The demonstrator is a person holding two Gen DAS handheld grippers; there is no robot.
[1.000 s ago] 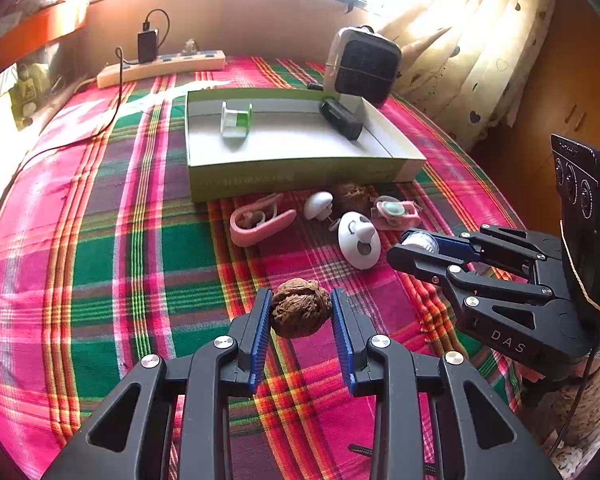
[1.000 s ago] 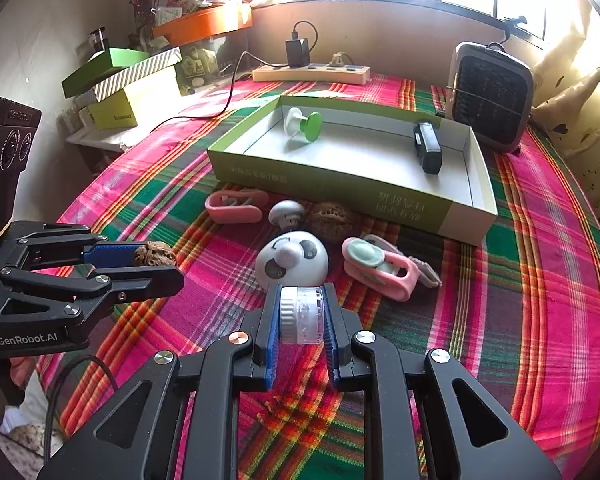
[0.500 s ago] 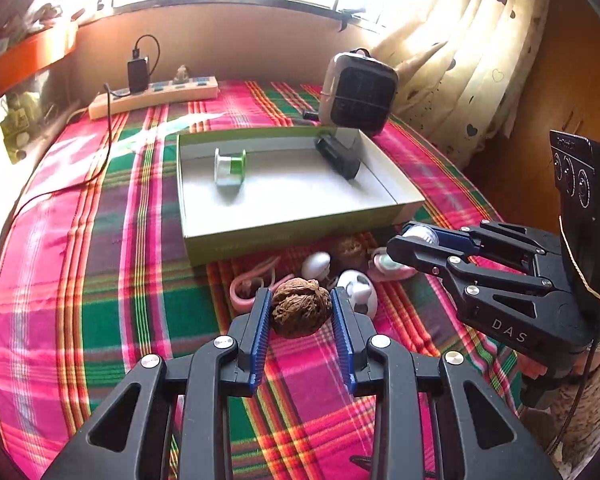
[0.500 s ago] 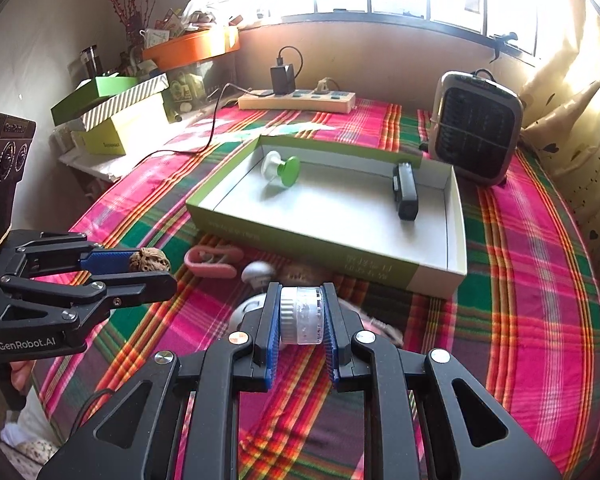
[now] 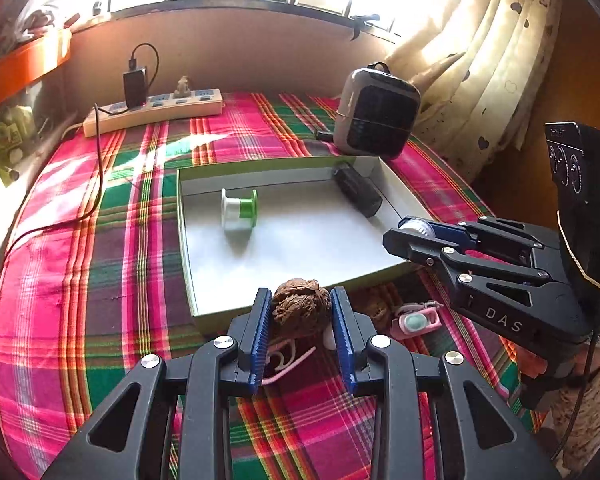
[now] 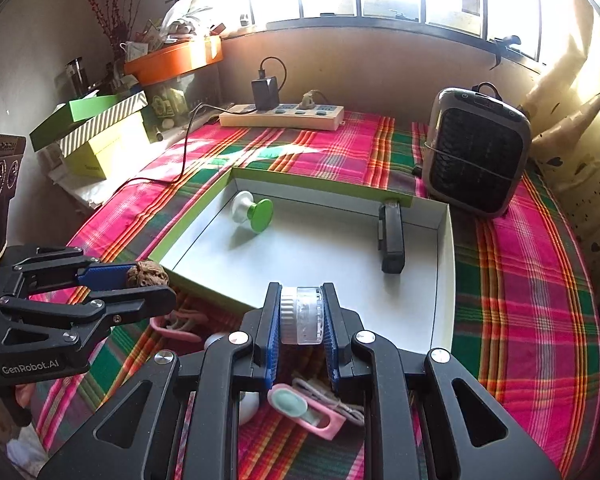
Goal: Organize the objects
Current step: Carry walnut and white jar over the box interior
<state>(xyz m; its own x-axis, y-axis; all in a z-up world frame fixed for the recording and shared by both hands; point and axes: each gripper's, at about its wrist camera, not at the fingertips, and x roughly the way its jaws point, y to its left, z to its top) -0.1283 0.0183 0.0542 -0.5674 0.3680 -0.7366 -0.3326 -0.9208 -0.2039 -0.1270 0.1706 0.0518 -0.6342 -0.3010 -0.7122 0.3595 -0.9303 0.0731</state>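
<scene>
We see the left tool (image 5: pixel 301 314) pinching a walnut (image 5: pixel 300 308) over the near rim of the green box (image 5: pixel 185 240), while the right tool (image 6: pixel 302 316), at its three o'clock, clamps a clear ribbed cap (image 6: pixel 303 314) above the plaid counter (image 5: pixel 80 280).

Left tool (image 5: pixel 300 314) and right tool (image 6: pixel 302 316) both clamped, angled downward

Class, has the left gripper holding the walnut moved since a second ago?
Yes. The left gripper with the walnut has advanced to the green box near edge.
</scene>
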